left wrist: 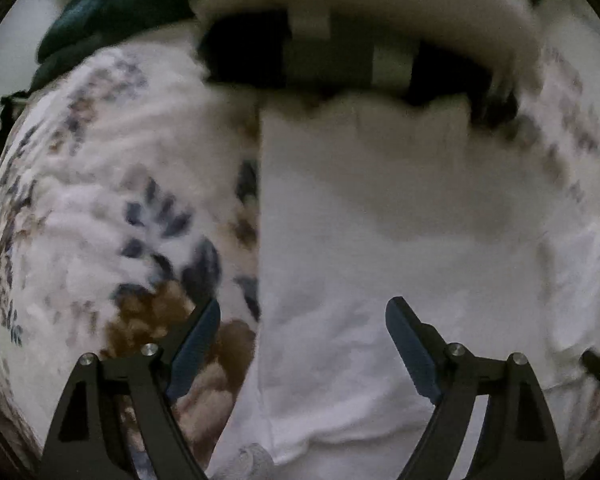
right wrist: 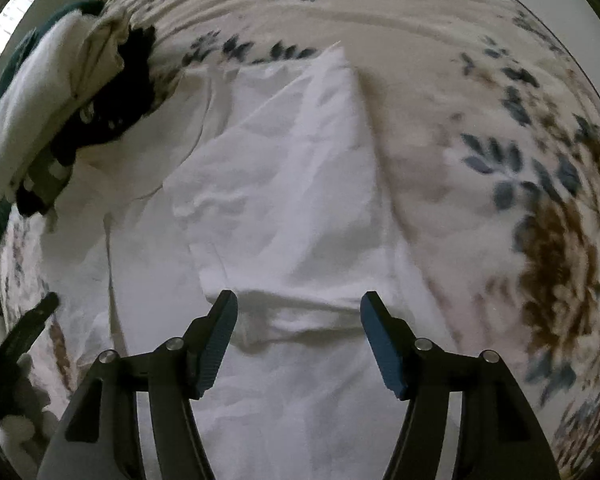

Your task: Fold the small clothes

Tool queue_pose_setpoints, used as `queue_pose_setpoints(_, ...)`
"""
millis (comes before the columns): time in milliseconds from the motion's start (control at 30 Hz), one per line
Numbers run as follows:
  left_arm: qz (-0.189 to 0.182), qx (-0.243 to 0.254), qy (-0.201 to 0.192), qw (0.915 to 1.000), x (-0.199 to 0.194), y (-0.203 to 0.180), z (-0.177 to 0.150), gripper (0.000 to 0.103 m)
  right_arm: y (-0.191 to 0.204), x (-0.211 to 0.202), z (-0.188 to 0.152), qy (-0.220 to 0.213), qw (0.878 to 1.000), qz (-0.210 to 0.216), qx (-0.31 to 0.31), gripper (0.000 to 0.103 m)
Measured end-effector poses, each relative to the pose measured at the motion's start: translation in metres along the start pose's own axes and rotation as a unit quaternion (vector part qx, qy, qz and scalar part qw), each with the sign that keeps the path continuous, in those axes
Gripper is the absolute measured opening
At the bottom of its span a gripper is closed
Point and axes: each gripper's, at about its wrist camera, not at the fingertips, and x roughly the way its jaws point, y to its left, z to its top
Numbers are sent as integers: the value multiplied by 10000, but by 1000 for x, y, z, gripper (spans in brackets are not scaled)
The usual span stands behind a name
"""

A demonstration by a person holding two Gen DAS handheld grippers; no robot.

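A white garment (left wrist: 360, 220) lies partly folded on a floral bedspread (left wrist: 100, 200). Its straight folded edge runs down the middle of the left wrist view. My left gripper (left wrist: 302, 312) is open and empty just above the garment's near part. In the right wrist view the same white garment (right wrist: 284, 184) shows creases and a folded-over panel. My right gripper (right wrist: 298, 304) is open and empty above a raised fold at the garment's near end. The left gripper's finger (right wrist: 32, 324) shows at the lower left edge of the right wrist view.
A pile of clothes, white, black and dark green, lies at the far side (left wrist: 340, 40), seen at upper left in the right wrist view (right wrist: 60, 112). The floral bedspread (right wrist: 520, 160) extends to the right. A window (right wrist: 8, 24) is at the top left.
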Motion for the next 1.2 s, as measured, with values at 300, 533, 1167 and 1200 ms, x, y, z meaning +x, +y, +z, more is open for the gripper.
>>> queue_pose_setpoints(300,144,403,-487,9979,-51,-11,-18,84,-22,-39,-10,465,9987,-127,-150,66)
queue_pose_setpoints(533,-202,631,-526,9964,-127,-45,-49,84,-115,-145,-42,574,9981,-122,203,66)
queue_pose_setpoints(1167,-981,1226,2347,9593,-78,-343,-353,74,-308,-142,-56,1224,9920,-303,-30,66)
queue_pose_setpoints(1200,-737,1314,2248,9627,-72,-348,-360,61,-309,-137,-50,1242,9920,-235,-25,66)
